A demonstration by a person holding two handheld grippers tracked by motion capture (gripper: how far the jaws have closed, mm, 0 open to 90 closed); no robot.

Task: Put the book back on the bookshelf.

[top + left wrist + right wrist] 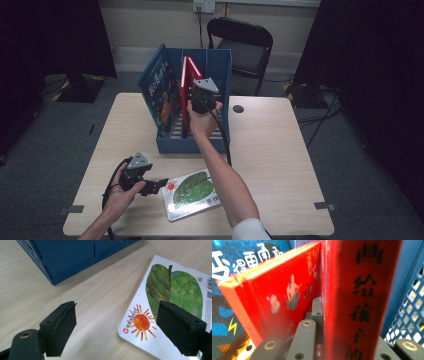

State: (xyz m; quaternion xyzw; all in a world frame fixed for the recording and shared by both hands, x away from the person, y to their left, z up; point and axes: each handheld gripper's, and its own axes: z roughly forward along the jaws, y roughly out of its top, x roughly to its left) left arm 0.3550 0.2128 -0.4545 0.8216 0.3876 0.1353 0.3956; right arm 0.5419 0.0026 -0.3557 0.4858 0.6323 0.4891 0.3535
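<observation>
A blue slotted book box (221, 65) stands at the table's far middle. Inside it a blue picture book (160, 90) leans at the left, and a red book (185, 82) stands upright to its right. My right gripper (196, 95) is shut on the red book's spine (362, 290), next to the box's lattice wall (409, 302); the blue book (237, 265) lies behind. A white book with a green leaf and sun (192, 192) lies flat near the front edge. My left gripper (159, 185) stands open just left of it, jaws wide (117, 327) over the sun corner (141, 323).
A black folding chair (245, 45) stands behind the table. A round cable hole (238, 108) sits right of the box. The box's front corner (52, 277) is close ahead of my left gripper. Bare wood (280, 160) stretches to the right.
</observation>
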